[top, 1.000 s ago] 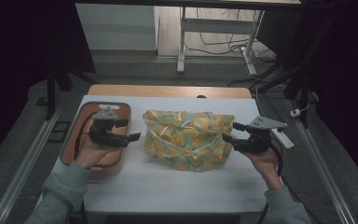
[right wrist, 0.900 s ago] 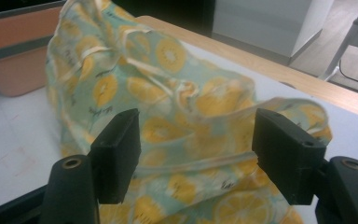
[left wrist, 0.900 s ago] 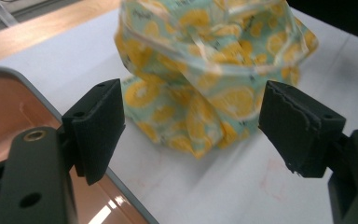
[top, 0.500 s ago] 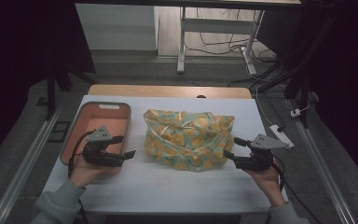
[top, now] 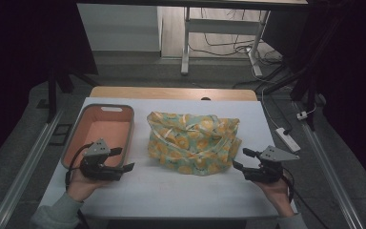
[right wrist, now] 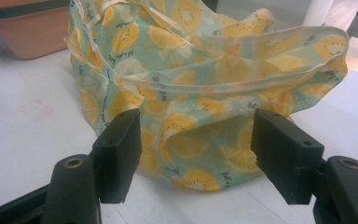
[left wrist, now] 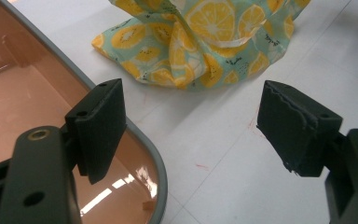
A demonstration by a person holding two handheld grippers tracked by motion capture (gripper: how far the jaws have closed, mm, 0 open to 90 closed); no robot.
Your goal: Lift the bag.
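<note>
**Both grippers low and open beside the fruit-print bag**

Here we are at the white table [top: 171,191], and the fruit-print cloth bag [top: 193,142] sits slumped at dead centre, its mouth gaping upward and its handles flopped across the top. At nine o'clock from it stands the salmon-coloured bin [top: 128,125], close by but not touching.

The left gripper [top: 124,160] hovers at the bag's eight o'clock, just over the bin's near corner, jaws spread wide with nothing between them. The right gripper [top: 240,159] waits at four o'clock, just beside the cloth, jaws likewise wide and bare (in the right gripper view the bag's lower folds lie straight ahead between the pads, not pinched).

The step in hand looks like a two-sided pick-up. To do it well, I'd say each gripper should go for the hemmed rim [right wrist: 205,84] rather than the loose belly of the fabric, take a single layer at opposite sides, close firmly, then lift evenly so the mouth stays open. The left gripper has to clear the bin's wall first.
</note>
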